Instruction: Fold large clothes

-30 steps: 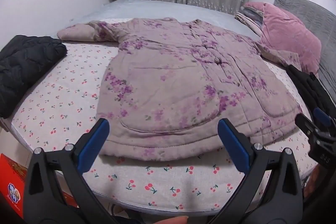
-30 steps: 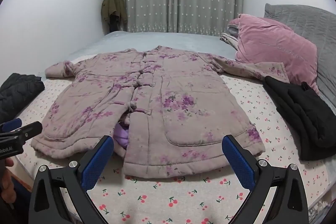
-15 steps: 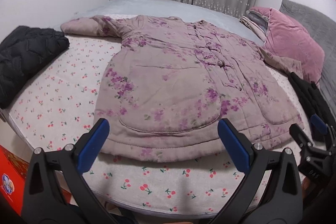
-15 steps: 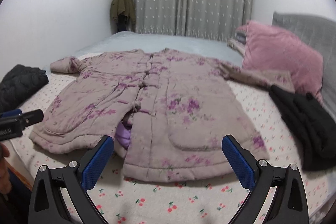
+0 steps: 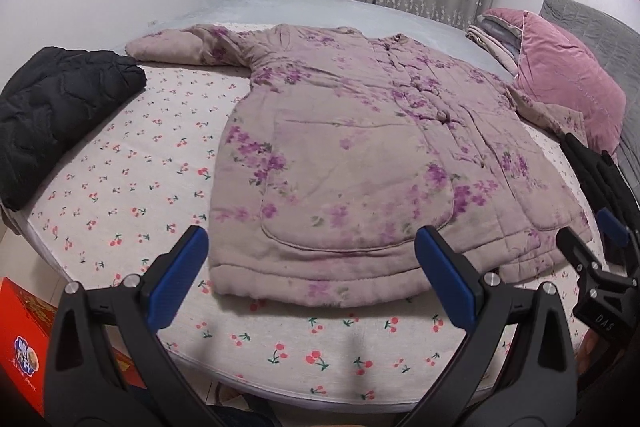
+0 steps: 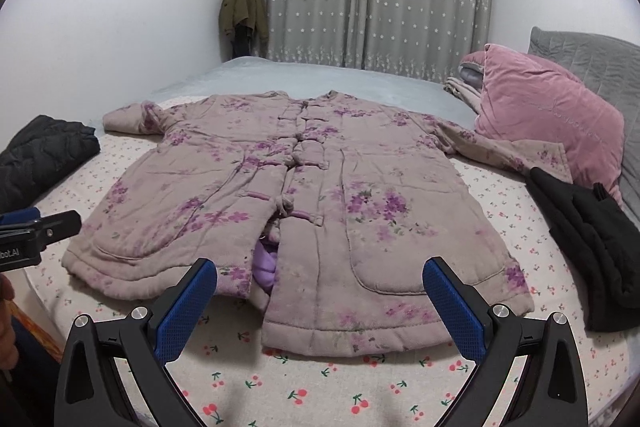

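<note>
Spread flat at the centre of the cherry-print bed (image 6: 320, 387), the padded floral coat (image 6: 304, 195), judged thick, soft and bulky, is best gripped at its hem corners by the wide-open left gripper (image 5: 308, 267) and right gripper (image 6: 320, 291).

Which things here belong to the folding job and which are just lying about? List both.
For the job:
floral padded coat, spread flat on the bed
left gripper, open, empty
right gripper, open, empty

Lying about:
black quilted jacket
pink pillow
black garment
green jacket hanging by the curtain
</note>
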Motion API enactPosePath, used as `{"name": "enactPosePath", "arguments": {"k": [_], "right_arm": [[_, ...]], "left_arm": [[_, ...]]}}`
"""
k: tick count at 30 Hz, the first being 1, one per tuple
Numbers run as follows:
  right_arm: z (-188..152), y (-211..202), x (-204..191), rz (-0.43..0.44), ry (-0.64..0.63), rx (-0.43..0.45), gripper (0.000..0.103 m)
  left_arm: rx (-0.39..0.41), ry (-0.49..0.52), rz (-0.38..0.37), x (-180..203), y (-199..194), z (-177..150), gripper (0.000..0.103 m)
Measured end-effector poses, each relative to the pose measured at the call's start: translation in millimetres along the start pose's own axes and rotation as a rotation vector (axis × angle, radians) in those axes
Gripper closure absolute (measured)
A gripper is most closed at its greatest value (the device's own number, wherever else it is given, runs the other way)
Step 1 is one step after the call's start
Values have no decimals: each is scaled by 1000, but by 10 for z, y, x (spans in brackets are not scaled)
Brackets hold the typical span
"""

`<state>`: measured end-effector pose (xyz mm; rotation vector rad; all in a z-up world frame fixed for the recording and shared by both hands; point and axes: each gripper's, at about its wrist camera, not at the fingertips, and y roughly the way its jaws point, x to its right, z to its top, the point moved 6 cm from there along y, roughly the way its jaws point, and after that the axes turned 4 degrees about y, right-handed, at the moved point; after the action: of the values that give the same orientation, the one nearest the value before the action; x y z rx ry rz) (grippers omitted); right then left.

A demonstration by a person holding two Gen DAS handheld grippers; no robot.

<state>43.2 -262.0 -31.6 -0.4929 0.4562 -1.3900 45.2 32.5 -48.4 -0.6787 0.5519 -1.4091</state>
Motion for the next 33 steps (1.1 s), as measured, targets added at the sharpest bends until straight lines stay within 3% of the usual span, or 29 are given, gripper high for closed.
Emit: {"name": "enactPosePath", "arguments": {"k": [4, 7, 19, 26, 29, 33], "right_arm": [[13, -66, 28, -23, -23, 36, 0], [22, -107, 96, -21, -14, 47, 0], [-23, -48, 385, -5, 69, -5, 0], [-44, 48, 694, -116, 119, -30, 0], [-233, 346, 1154, -227, 250, -192, 0], [-481, 511, 1716, -125, 537, -292, 0]], "left_arm": [[-17, 10, -6, -12, 23, -43, 0], [22, 29, 23, 1, -14, -25, 0], [-17, 53, 71, -67, 207, -53, 0], [-76, -21, 76, -321, 408, -98, 0], [-157, -84, 55, -478, 596, -172, 1], [-231, -179, 33, -611, 779, -287, 14]]}}
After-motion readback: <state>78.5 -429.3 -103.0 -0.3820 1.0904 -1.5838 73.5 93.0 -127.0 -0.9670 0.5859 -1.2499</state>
